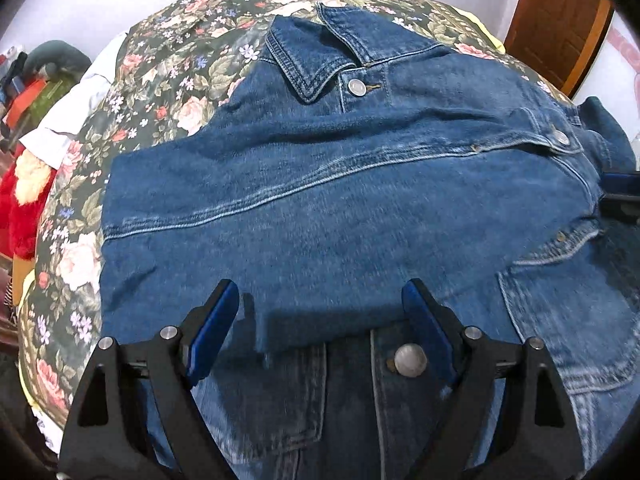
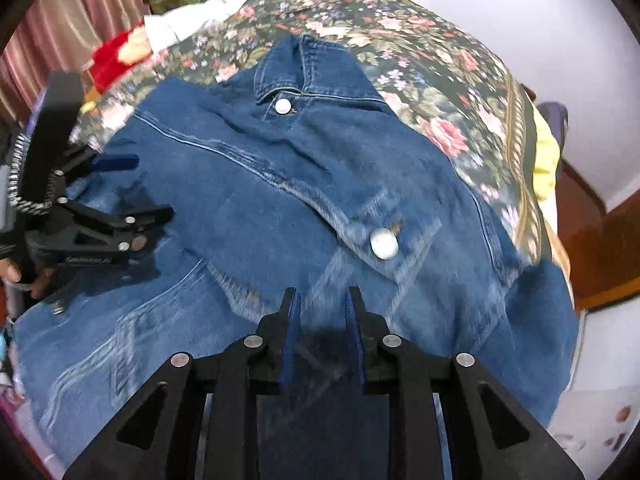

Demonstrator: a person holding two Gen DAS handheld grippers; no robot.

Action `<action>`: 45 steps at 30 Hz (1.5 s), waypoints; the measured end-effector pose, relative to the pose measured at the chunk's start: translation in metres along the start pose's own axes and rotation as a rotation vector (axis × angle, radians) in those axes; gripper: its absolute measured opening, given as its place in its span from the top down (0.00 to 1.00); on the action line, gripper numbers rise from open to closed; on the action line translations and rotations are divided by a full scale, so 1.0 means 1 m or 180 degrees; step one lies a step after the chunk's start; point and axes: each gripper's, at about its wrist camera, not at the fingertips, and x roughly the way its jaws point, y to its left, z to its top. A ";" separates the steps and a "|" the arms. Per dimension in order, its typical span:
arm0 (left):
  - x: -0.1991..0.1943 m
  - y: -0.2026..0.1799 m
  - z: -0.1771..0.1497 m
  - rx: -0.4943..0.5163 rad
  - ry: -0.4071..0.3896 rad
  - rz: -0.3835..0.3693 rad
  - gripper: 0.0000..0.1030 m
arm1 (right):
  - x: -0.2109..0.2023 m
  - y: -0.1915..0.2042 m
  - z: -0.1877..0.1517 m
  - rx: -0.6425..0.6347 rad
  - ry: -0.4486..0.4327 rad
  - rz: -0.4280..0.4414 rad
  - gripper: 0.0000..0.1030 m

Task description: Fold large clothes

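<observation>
The left gripper (image 1: 320, 312) stood with its blue-padded fingers (image 1: 212, 328) wide apart, hovering over the folded-over sleeve edge of the denim jacket (image 1: 340, 208) and gripping nothing. A metal button (image 1: 411, 360) of the jacket showed just inside the right-hand finger, at about 5 o'clock from the gap. In the other camera this same gripper (image 2: 136, 184) appeared at 9 o'clock, lying low over the denim with its fingers spread.

The right gripper (image 2: 322, 308) had its fingers (image 2: 292, 332) apart by a narrow gap, with dark denim showing between them; whether the pads were touching the cloth could not be told through the motion blur. A pocket-flap button (image 2: 384, 243) sat at 1 o'clock from its tips.

The jacket lay spread front-up on a floral bedspread (image 1: 168, 60), collar (image 1: 304, 60) toward 12 o'clock, one sleeve folded across the chest. A red plush item (image 1: 24, 208) sat at 9 o'clock off the bed's edge, and a wooden door (image 1: 556, 24) stood at 2 o'clock.
</observation>
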 end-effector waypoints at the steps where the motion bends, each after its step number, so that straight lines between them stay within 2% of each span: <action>1: -0.004 -0.001 0.000 0.0008 0.0001 -0.0021 0.18 | -0.006 -0.008 -0.005 0.0089 -0.0004 -0.0068 0.82; 5: -0.027 -0.009 0.004 0.0057 -0.0129 0.0019 0.18 | -0.036 -0.040 -0.033 0.0387 -0.0164 -0.0326 0.82; 9: -0.051 -0.017 0.021 0.0021 -0.0317 -0.0001 0.18 | -0.061 -0.091 -0.069 0.0913 -0.0271 -0.0387 0.82; 12: -0.060 -0.025 0.035 -0.0022 -0.0401 -0.0062 0.18 | -0.055 -0.125 -0.092 0.1209 -0.0120 -0.0457 0.82; 16: -0.056 -0.041 0.049 -0.0021 -0.0384 -0.0158 0.18 | -0.013 -0.162 -0.128 0.1397 0.0417 -0.0744 0.82; 19: -0.050 -0.057 0.054 0.0053 -0.0344 -0.0210 0.18 | -0.014 -0.173 -0.147 0.1458 0.0226 -0.0574 0.80; 21: -0.044 -0.070 0.058 0.0146 -0.0317 -0.0217 0.18 | -0.021 -0.181 -0.154 0.1546 0.0228 -0.0618 0.75; 22: -0.041 -0.075 0.059 0.0182 -0.0308 -0.0218 0.18 | -0.022 -0.183 -0.156 0.1571 0.0222 -0.0624 0.72; 23: -0.038 -0.083 0.062 0.0231 -0.0296 -0.0227 0.18 | -0.024 -0.184 -0.158 0.1590 0.0226 -0.0666 0.54; 24: -0.036 -0.088 0.064 0.0270 -0.0286 -0.0240 0.18 | -0.024 -0.187 -0.162 0.1594 0.0248 -0.0792 0.25; 25: -0.034 -0.093 0.066 0.0304 -0.0280 -0.0260 0.18 | -0.025 -0.188 -0.167 0.1579 0.0270 -0.1038 0.14; 26: -0.031 -0.098 0.068 0.0347 -0.0277 -0.0285 0.18 | -0.027 -0.189 -0.169 0.1564 0.0224 -0.1145 0.09; 27: -0.027 -0.106 0.070 0.0409 -0.0267 -0.0310 0.18 | -0.029 -0.191 -0.172 0.1581 0.0171 -0.1108 0.10; 29: -0.018 -0.115 0.074 0.0483 -0.0225 -0.0309 0.18 | -0.032 -0.204 -0.180 0.1816 0.0123 -0.0865 0.10; 34: 0.009 -0.138 0.083 0.0527 -0.0141 -0.0249 0.18 | -0.035 -0.238 -0.206 0.2626 -0.0035 -0.0152 0.11; 36: 0.012 -0.141 0.086 0.0488 -0.0133 -0.0325 0.18 | -0.025 -0.245 -0.217 0.2895 -0.0021 0.0093 0.18; 38: 0.017 -0.146 0.089 0.0474 -0.0078 -0.0433 0.18 | -0.014 -0.253 -0.225 0.3132 -0.0022 0.0279 0.21; 43: 0.020 -0.156 0.091 0.0564 -0.0069 -0.0397 0.18 | 0.004 -0.271 -0.221 0.3491 -0.0147 0.0479 0.37; 45: 0.016 -0.156 0.091 0.0584 -0.0111 -0.0369 0.18 | 0.007 -0.276 -0.219 0.3558 -0.0204 0.0493 0.52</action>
